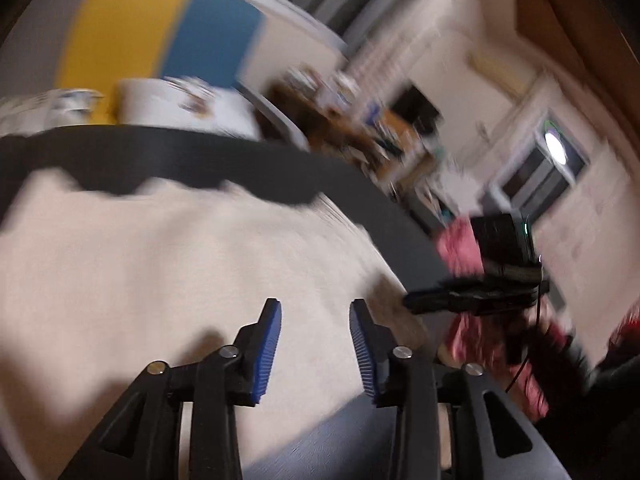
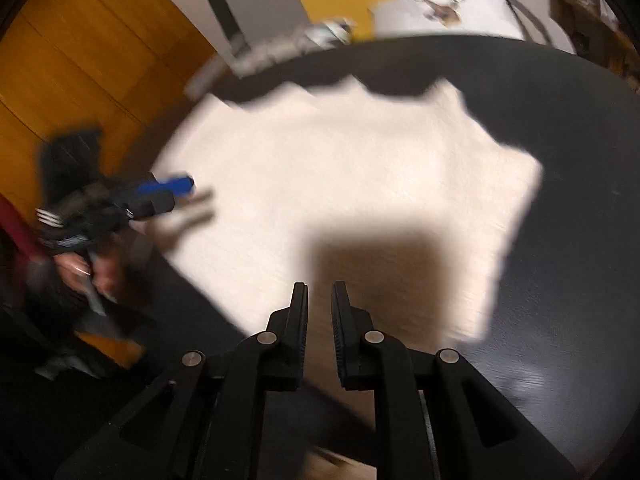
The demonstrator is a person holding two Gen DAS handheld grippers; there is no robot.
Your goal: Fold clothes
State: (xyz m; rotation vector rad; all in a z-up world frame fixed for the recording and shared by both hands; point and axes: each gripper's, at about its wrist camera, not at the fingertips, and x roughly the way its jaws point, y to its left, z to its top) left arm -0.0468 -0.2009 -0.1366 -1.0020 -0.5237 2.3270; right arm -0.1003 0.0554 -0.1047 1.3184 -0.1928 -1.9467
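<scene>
Two grippers hang over one pale garment, and neither pinches anything. The left gripper [image 1: 316, 312] has its blue-padded jaws spread wide, nothing between them, with the cream cloth [image 1: 180, 264] showing through the gap below. The right gripper [image 2: 320, 294] has its jaws parted by a narrow gap, also empty, above the near edge of the same cloth [image 2: 360, 184], where a dark square shadow falls on the fabric.

The cloth lies spread flat on a dark round table [image 2: 568, 128], covering most of its middle. Its far edge is wavy and its right side ends in an uneven corner well short of the table's rim.

From the left wrist view, the right gripper [image 1: 424, 302] shows at the right, past the cloth's edge, held by a person in a pink sleeve [image 1: 460, 248]. From the right wrist view, the left gripper [image 2: 188, 186] reaches in from the left over the cloth's left edge, its blue pad visible, with a hand [image 2: 92, 268] behind it.

Beyond the table, a wall with yellow and blue panels [image 1: 168, 32] stands at the far side, and a wooden door [image 2: 80, 60] is to the left. Both views are blurred.
</scene>
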